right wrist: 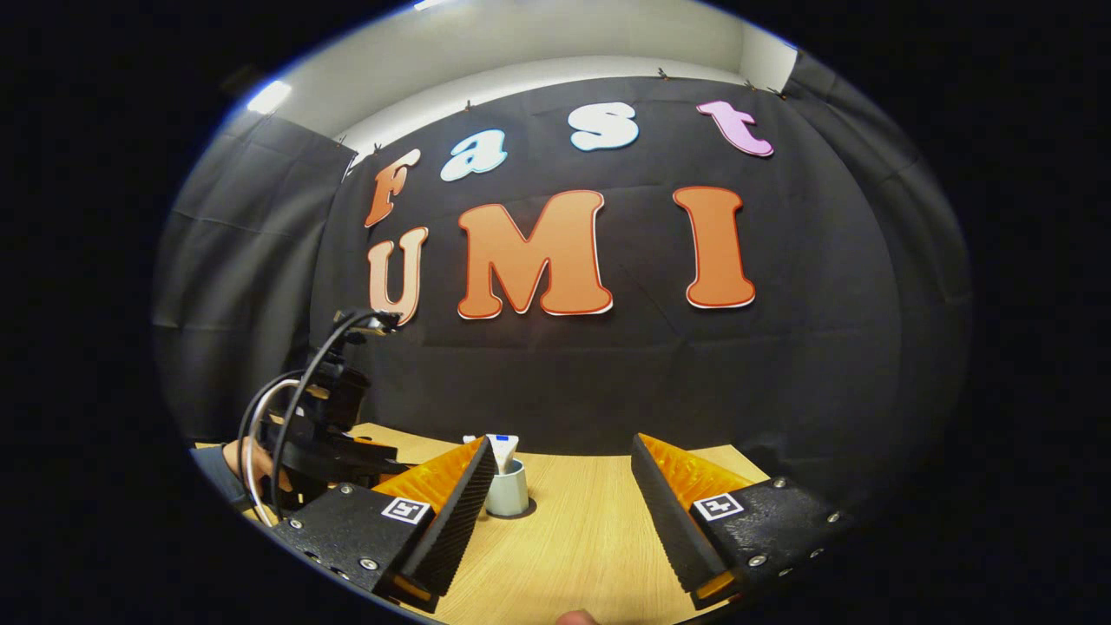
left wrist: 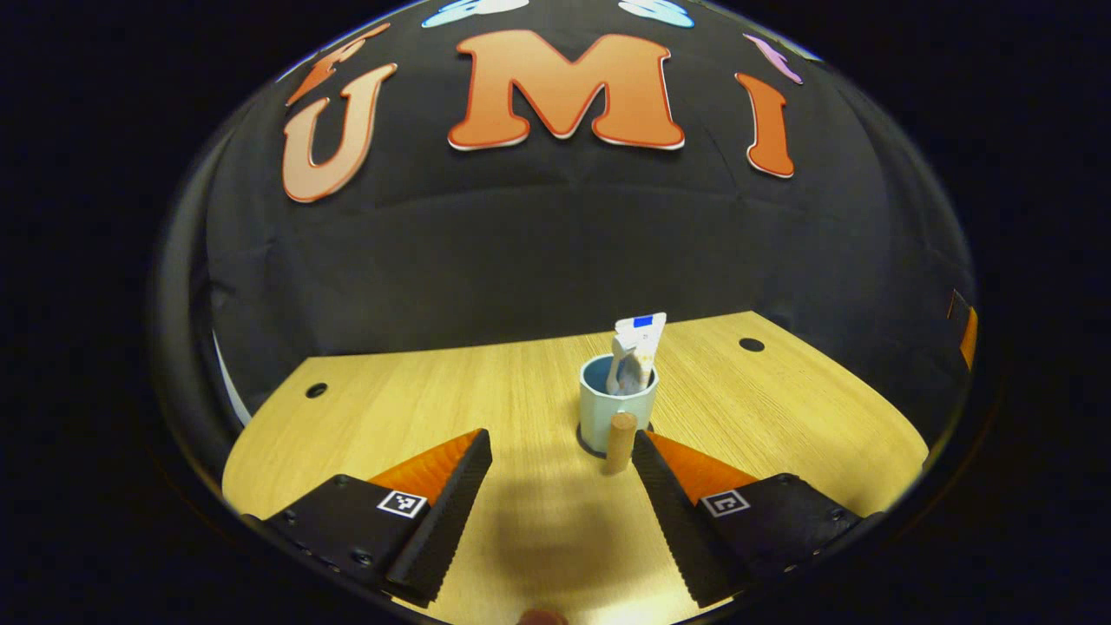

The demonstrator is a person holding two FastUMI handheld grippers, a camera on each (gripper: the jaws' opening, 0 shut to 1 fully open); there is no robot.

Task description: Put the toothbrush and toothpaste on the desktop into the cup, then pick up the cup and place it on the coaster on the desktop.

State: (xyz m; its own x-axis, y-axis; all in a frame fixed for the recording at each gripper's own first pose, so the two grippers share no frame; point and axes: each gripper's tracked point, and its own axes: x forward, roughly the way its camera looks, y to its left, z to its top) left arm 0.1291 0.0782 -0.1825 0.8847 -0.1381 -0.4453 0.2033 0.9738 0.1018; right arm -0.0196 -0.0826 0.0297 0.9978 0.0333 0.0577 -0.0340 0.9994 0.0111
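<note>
With the cup [left wrist: 617,408] already on the coaster [left wrist: 594,449], toothpaste [left wrist: 638,347] inside, both the left gripper [left wrist: 562,486] and the right gripper [right wrist: 564,495] gape empty and should back straight away from its wooden handle [left wrist: 621,441].

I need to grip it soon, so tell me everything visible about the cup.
The pale blue-green ceramic-looking cup stands upright on a dark round coaster on the light wooden desktop. Its round wooden-looking peg handle points toward the left gripper, whose open fingers stop short of it. A white toothpaste tube leans inside. Nothing grips it.
</note>
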